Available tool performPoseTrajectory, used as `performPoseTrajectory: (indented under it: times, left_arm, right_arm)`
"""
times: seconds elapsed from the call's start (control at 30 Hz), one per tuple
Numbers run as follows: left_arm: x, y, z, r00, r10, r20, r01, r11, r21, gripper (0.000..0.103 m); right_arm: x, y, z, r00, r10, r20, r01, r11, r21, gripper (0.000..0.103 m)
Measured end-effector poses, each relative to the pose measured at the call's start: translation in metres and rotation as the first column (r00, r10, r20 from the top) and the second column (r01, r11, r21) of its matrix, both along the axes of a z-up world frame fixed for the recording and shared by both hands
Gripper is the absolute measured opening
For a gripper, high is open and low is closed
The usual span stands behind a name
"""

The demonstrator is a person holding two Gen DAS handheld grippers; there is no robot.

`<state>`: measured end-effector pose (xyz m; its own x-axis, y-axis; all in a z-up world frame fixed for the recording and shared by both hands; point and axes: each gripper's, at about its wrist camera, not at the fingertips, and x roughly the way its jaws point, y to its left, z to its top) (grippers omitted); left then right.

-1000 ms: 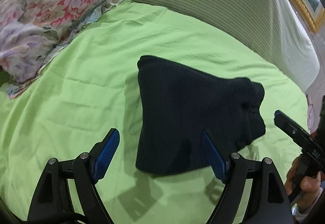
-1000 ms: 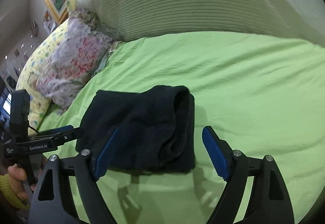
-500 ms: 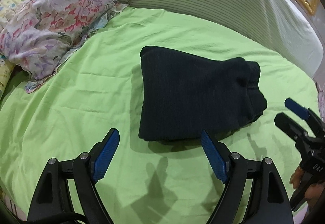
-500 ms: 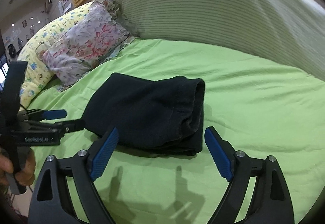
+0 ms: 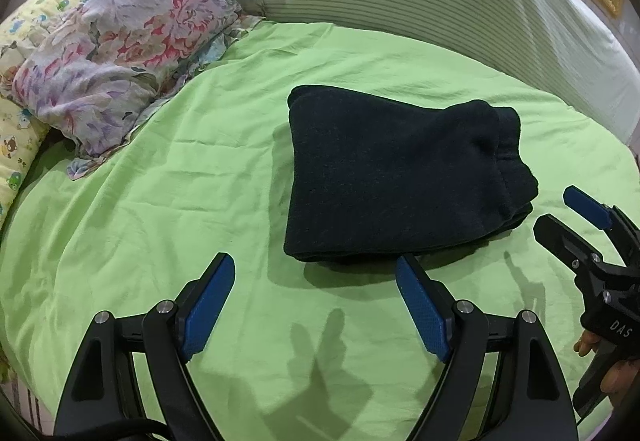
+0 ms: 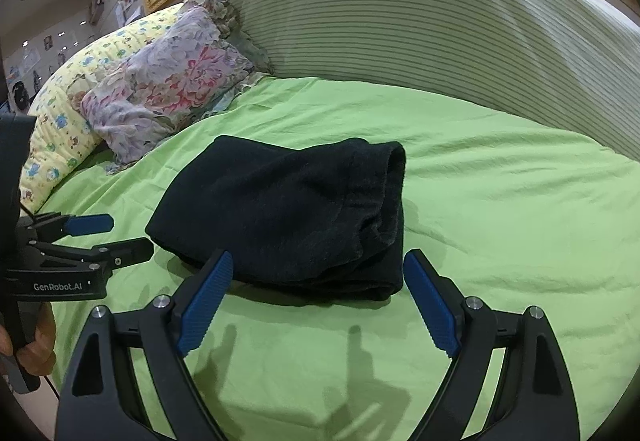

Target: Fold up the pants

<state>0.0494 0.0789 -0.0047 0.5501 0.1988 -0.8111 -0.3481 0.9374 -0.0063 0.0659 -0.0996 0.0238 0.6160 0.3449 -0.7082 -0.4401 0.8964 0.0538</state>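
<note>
- Nearest the cameras: left gripper [image 5: 316, 305] and right gripper [image 6: 318, 303], fingers spread apart, holding nothing.
- Just beyond: pants [image 5: 396, 177], a compact folded stack on the green sheet [image 5: 160, 201].
- Judgement: fold looks complete; withdraw clear without snagging edges.
- Farther back: floral pillow [image 5: 120, 41].

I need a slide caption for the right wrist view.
Folded dark pants lie on the green sheet; right gripper open, holding nothing.
</note>
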Motion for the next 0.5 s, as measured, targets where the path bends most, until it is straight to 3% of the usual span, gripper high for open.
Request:
performPoseTrajectory:
  times: [0.5]
  left_arm:
    - [-0.0044,-0.0032,-0.0065,0.999,0.034,0.037,-0.036,0.999,0.037,0.084]
  right_arm:
    - [-0.0038,0.0088,-0.0093,0.999,0.031,0.035,-0.031,0.999,-0.017,0.087]
